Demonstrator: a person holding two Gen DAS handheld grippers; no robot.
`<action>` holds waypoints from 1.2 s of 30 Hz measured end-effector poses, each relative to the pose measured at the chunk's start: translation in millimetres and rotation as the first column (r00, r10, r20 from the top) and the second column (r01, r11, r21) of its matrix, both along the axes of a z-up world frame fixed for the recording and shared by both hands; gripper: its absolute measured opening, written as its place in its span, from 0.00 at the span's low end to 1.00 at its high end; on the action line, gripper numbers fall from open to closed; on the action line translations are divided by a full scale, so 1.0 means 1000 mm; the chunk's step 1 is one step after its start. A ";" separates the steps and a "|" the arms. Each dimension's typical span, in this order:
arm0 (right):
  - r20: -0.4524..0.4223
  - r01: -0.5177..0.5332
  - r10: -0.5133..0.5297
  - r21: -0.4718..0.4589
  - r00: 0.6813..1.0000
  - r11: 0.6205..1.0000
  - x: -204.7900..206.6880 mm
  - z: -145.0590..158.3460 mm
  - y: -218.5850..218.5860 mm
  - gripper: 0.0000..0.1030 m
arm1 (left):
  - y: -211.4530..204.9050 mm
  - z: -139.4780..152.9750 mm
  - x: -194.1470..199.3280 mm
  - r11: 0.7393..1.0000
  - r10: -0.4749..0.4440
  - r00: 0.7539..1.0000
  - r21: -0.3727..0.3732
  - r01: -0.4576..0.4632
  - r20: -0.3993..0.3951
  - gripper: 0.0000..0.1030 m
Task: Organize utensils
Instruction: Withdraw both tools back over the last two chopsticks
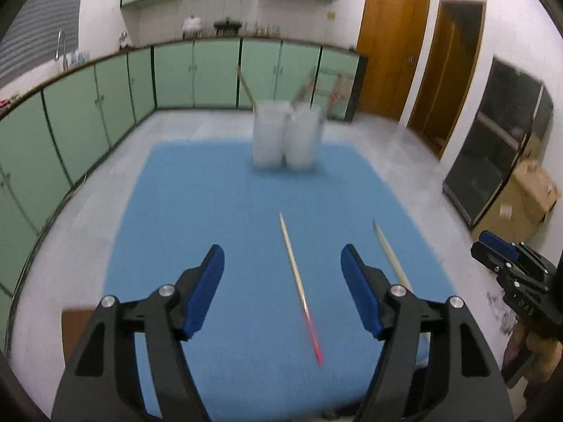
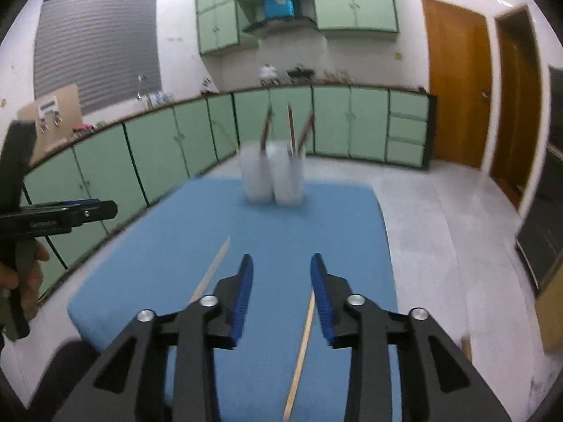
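Left gripper (image 1: 282, 274) jaws stand wide and hold nothing; a chopstick (image 1: 297, 277) (red-tipped, blurred) lies on the blue mat (image 1: 197, 193) between them. Right gripper (image 2: 281, 293) jaws are narrower, also bare, above a second chopstick (image 2: 303, 348). 2 cups (image 1: 285, 137) with sticks stand at the mat's far edge.

Each camera sits just behind its own claw and looks forward and downward along the fingers. The left wrist view has the left claw (image 1: 282, 283) low in frame, close above the blue mat (image 1: 218, 211). The right wrist view looks past the right claw (image 2: 281, 293) from further right. Both share the mat, two translucent containers (image 1: 283, 137) at its far end, and green cabinets (image 2: 330, 123) beyond.
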State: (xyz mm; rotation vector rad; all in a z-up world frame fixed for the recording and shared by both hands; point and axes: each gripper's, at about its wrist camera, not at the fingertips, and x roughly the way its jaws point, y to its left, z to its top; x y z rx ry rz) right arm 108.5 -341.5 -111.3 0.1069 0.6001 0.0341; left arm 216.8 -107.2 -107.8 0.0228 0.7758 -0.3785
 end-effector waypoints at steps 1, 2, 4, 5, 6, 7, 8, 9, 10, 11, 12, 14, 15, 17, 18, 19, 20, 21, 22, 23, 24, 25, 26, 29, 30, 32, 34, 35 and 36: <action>-0.026 0.011 -0.010 0.019 1.000 1.000 -0.008 -0.013 0.001 0.35 | -0.004 -0.011 -0.009 1.000 -0.004 1.000 -0.002 0.004 -0.028 0.65; -0.058 0.027 -0.025 0.025 0.998 0.999 -0.016 -0.028 0.003 0.35 | -0.009 -0.023 -0.019 1.000 -0.010 0.998 -0.001 0.010 -0.062 0.65; -0.094 0.046 -0.041 0.053 0.995 0.998 -0.024 -0.046 0.005 0.35 | -0.018 -0.038 -0.033 1.000 -0.008 0.996 0.015 0.009 -0.087 0.65; -0.104 0.051 -0.045 0.053 0.994 0.997 -0.025 -0.051 0.007 0.35 | -0.020 -0.044 -0.038 1.000 -0.007 0.996 0.022 0.009 -0.091 0.65; -0.111 0.060 -0.056 0.033 0.992 0.998 -0.027 -0.057 0.008 0.35 | -0.023 -0.048 -0.041 0.999 -0.002 0.996 0.034 0.005 -0.091 0.65; -0.114 0.065 -0.061 0.031 0.992 0.997 -0.025 -0.060 0.009 0.36 | -0.025 -0.054 -0.042 0.999 0.005 0.995 0.037 -0.001 -0.102 0.65; -0.123 0.071 -0.066 0.042 0.990 0.997 -0.025 -0.066 0.008 0.36 | -0.027 -0.060 -0.042 1.000 0.003 0.993 0.030 0.000 -0.120 0.65; -0.129 0.074 -0.068 0.044 0.989 0.996 -0.024 -0.069 0.008 0.37 | -0.029 -0.066 -0.041 0.999 0.011 0.992 0.040 -0.006 -0.126 0.65; -0.133 0.077 -0.071 0.039 0.989 0.996 -0.022 -0.072 0.009 0.37 | -0.030 -0.071 -0.037 0.999 0.019 0.991 0.052 -0.013 -0.129 0.65; -0.134 0.076 -0.070 0.036 0.988 0.996 -0.021 -0.074 0.010 0.37 | -0.031 -0.073 -0.034 0.999 0.023 0.990 0.052 -0.015 -0.142 0.65; -0.136 0.076 -0.071 0.036 0.988 0.996 -0.020 -0.078 0.009 0.38 | -0.031 -0.077 -0.032 0.999 0.024 0.987 0.050 -0.016 -0.156 0.65; -0.143 0.076 -0.071 0.029 0.987 0.997 -0.014 -0.086 0.009 0.39 | -0.036 -0.090 -0.027 0.997 0.037 0.984 0.070 -0.025 -0.172 0.65; -0.148 0.076 -0.071 0.024 0.986 0.997 -0.012 -0.090 0.009 0.39 | -0.038 -0.094 -0.026 0.997 0.038 0.983 0.073 -0.024 -0.182 0.65; -0.159 0.077 -0.071 0.028 0.985 0.997 -0.012 -0.099 0.006 0.39 | -0.041 -0.107 -0.019 0.996 0.049 0.976 0.079 -0.033 -0.212 0.65; -0.171 0.075 -0.068 0.033 0.983 0.997 -0.009 -0.105 0.005 0.39 | -0.043 -0.112 -0.017 0.996 0.052 0.974 0.084 -0.035 -0.220 0.65; -0.181 0.074 -0.067 0.031 0.981 0.997 -0.008 -0.110 0.005 0.39 | -0.044 -0.118 -0.013 0.995 0.054 0.972 0.090 -0.034 -0.231 0.65; -0.186 0.072 -0.065 0.028 0.980 0.997 -0.007 -0.114 0.005 0.39 | -0.044 -0.124 -0.010 0.995 0.060 0.970 0.092 -0.039 -0.237 0.65; -0.176 0.067 -0.063 0.021 0.982 0.998 -0.007 -0.115 0.005 0.39 | -0.045 -0.125 -0.009 0.994 0.063 0.971 0.099 -0.041 -0.229 0.66; -0.170 0.059 -0.058 0.002 0.984 0.998 -0.006 -0.116 0.006 0.39 | -0.049 -0.126 -0.008 0.992 0.063 0.976 0.117 -0.039 -0.208 0.67; -0.168 0.054 -0.054 -0.008 0.984 0.999 -0.006 -0.117 0.007 0.40 | -0.052 -0.127 -0.008 0.991 0.062 0.978 0.127 -0.037 -0.201 0.68; -0.166 0.048 -0.050 -0.016 0.985 0.999 -0.006 -0.116 0.008 0.40 | -0.055 -0.128 -0.006 0.990 0.061 0.979 0.134 -0.036 -0.195 0.71; -0.166 0.048 -0.050 -0.016 0.985 0.999 -0.006 -0.117 0.008 0.40 | -0.060 -0.128 -0.004 0.989 0.063 0.981 0.147 -0.036 -0.183 0.73; -0.165 0.047 -0.049 -0.017 0.985 0.999 -0.008 -0.118 0.008 0.40 | -0.064 -0.129 -0.003 0.987 0.063 0.982 0.158 -0.035 -0.175 0.74; -0.165 0.044 -0.050 -0.043 0.985 0.998 -0.009 -0.118 0.011 0.39 | -0.069 -0.130 -0.003 0.986 0.074 0.983 0.162 -0.047 -0.169 0.75; -0.164 0.044 -0.051 -0.042 0.985 0.998 -0.009 -0.118 0.010 0.38 | -0.069 -0.130 -0.002 0.986 0.078 0.983 0.162 -0.051 -0.166 0.75; -0.162 0.045 -0.051 -0.040 0.986 0.998 -0.010 -0.119 0.008 0.34 | -0.069 -0.131 -0.005 0.984 0.081 0.984 0.167 -0.055 -0.157 0.75; -0.164 0.047 -0.051 -0.030 0.985 0.998 -0.010 -0.118 0.006 0.24 | -0.070 -0.131 -0.009 0.983 0.083 0.985 0.174 -0.056 -0.149 0.75; -0.166 0.045 -0.049 -0.028 0.985 0.999 -0.010 -0.117 0.006 0.23 | -0.070 -0.131 -0.009 0.983 0.085 0.985 0.174 -0.058 -0.149 0.73; -0.167 0.043 -0.048 -0.031 0.985 0.999 -0.009 -0.117 0.007 0.21 | -0.071 -0.130 -0.010 0.983 0.087 0.985 0.175 -0.060 -0.150 0.72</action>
